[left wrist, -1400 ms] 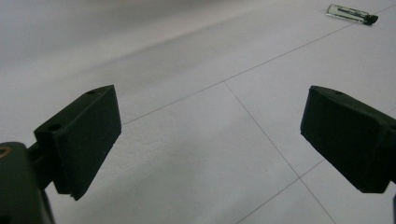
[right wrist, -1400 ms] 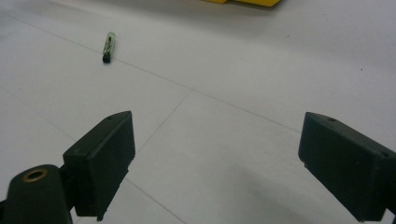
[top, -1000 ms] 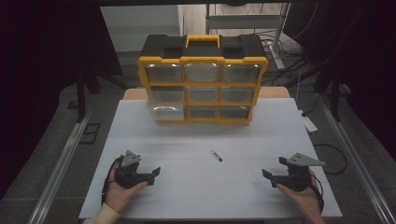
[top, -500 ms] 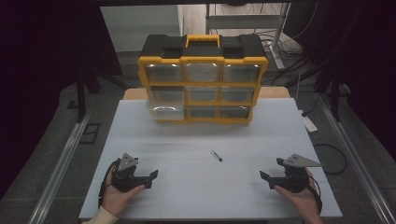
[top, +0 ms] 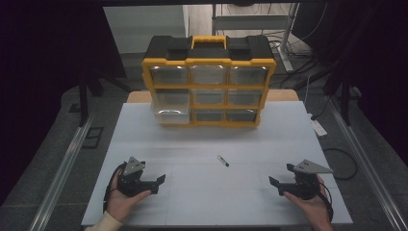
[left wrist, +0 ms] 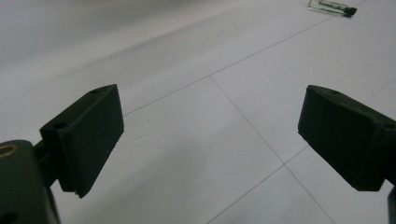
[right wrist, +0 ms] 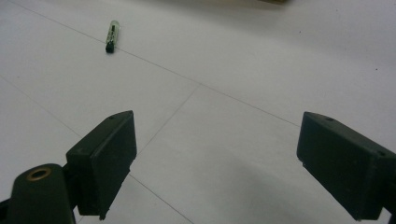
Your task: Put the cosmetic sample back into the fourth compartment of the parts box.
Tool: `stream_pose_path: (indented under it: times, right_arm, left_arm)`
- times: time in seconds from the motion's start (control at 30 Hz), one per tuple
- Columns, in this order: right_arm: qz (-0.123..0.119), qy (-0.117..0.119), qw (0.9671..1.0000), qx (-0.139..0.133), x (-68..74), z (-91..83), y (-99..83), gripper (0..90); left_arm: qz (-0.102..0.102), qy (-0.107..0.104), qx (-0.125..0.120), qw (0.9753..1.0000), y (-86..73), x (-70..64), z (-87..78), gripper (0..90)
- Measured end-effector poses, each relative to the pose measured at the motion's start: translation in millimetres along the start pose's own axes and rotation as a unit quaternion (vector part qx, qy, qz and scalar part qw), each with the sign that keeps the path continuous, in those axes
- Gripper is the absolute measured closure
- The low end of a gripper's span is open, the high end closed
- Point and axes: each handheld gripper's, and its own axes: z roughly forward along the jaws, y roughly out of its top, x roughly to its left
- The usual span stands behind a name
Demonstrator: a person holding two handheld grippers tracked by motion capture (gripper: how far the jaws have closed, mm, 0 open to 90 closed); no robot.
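A small green and clear tube with a dark cap (top: pixel 222 161) lies on the white table (top: pixel 202 139), midway between the two hands. It lies at the upper left of the right gripper view (right wrist: pixel 111 35) and at the top right corner of the left gripper view (left wrist: pixel 332 6). My left gripper (top: pixel 159 182) rests near the table's front left, held in a hand, jaws wide open with nothing between them (left wrist: pixel 210 135). My right gripper (top: pixel 276 185) sits near the front right, also open and empty (right wrist: pixel 215 158).
A yellow and black organiser case (top: pixel 209 79) with clear drawers stands upright at the table's far side. Metal rails (top: pixel 62 166) run along both sides of the table. Cables and a power strip (top: pixel 318 126) lie on the floor at the right.
Both hands have shifted slightly on the table near its front edge. The tube and the case have not moved.
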Motion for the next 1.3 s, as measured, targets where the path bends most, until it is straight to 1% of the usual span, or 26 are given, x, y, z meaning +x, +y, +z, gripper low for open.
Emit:
stream_pose_path:
  times: [0.07, 0.23, 0.27, 0.3, 0.37, 0.47, 0.6, 0.77, 0.9, 1.07, 1.2, 1.3]
  right_arm:
    - [0.004, 0.0, 1.0, 0.0, -0.6, 0.0, -0.3, 12.4]
    - [0.004, -0.001, 1.0, 0.002, -1.3, 0.8, -0.4, 12.4]
    - [-0.002, -0.007, 1.0, 0.004, -0.9, 0.8, -0.1, 12.4]
    - [-0.005, -0.005, 1.0, 0.003, -0.2, 1.0, 0.1, 12.4]
    - [-0.004, -0.005, 1.0, 0.002, 0.1, 0.8, 0.2, 12.4]
    - [-0.003, -0.004, 1.0, 0.001, 0.4, 0.7, 0.6, 12.4]
    - [-0.003, -0.005, 1.0, 0.001, 0.3, 1.2, 0.8, 12.4]
    - [-0.005, -0.008, 0.9999, 0.004, 0.2, 1.8, 0.7, 12.4]
    - [-0.001, -0.006, 1.0, 0.004, -0.8, 1.4, -0.1, 12.6]
    - [0.001, -0.006, 1.0, 0.004, -2.1, 1.9, -0.4, 12.6]
    - [0.001, -0.008, 1.0, 0.006, -2.6, 1.9, -0.8, 12.7]
    - [0.001, -0.008, 1.0, 0.005, -2.6, 1.8, -0.7, 12.8]
  left_arm:
    - [0.0, -0.004, 0.001, 1.0, 2.7, 0.0, 1.6, 7.6]
    - [0.007, -0.001, 0.004, 1.0, 5.1, -2.3, 3.9, 8.1]
    - [0.008, -0.001, 0.004, 1.0, 5.6, -2.7, 4.0, 8.1]
    - [0.007, -0.001, 0.005, 1.0, 6.0, -3.3, 4.4, 8.1]
    - [0.006, -0.002, 0.008, 0.9999, 7.1, -4.5, 5.5, 8.1]
    - [0.008, -0.002, 0.02, 0.9998, 9.6, -7.2, 7.8, 8.1]
    - [0.008, -0.009, 0.023, 0.9997, 13.9, -9.6, 11.3, 8.1]
    - [0.019, -0.016, 0.027, 0.9993, 20.4, -16.3, 16.7, 8.0]
    - [0.023, -0.028, 0.034, 0.9988, 23.7, -21.0, 22.5, 8.1]
    - [0.022, -0.031, 0.039, 0.9985, 27.2, -22.6, 28.4, 8.0]
    - [0.027, -0.033, 0.04, 0.9983, 33.8, -26.6, 33.5, 8.0]
    - [0.03, -0.042, 0.042, 0.9978, 39.3, -31.3, 38.0, 8.1]
